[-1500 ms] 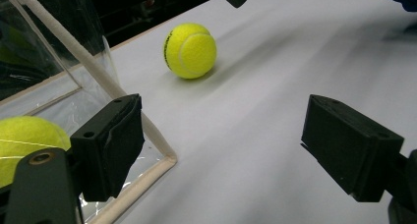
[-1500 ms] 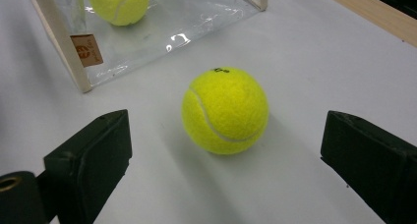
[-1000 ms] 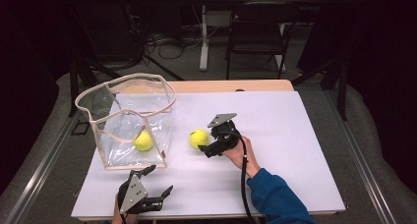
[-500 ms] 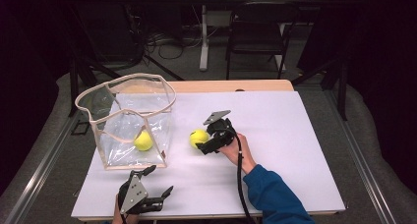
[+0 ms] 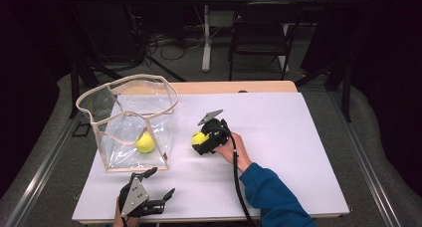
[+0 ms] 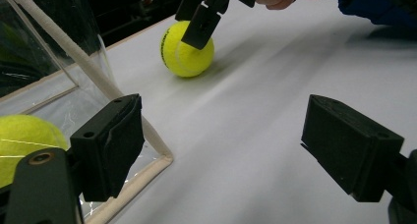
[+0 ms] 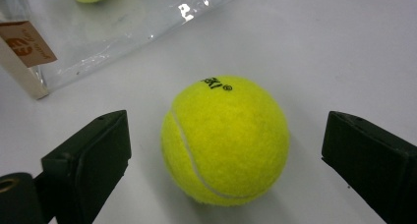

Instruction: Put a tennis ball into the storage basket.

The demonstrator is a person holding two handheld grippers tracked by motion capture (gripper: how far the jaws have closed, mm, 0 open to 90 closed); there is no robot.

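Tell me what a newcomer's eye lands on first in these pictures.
The bright yellow tennis ball on the white table stands out first, sitting between the open fingers of the right gripper, which do not touch it. Next comes the clear bag at the table's left, with a second tennis ball inside. The left gripper sits open at the near edge.

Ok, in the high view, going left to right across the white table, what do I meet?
Clear bag → tennis ball inside it → loose tennis ball → right tongs around that ball → hand → blue sleeve.
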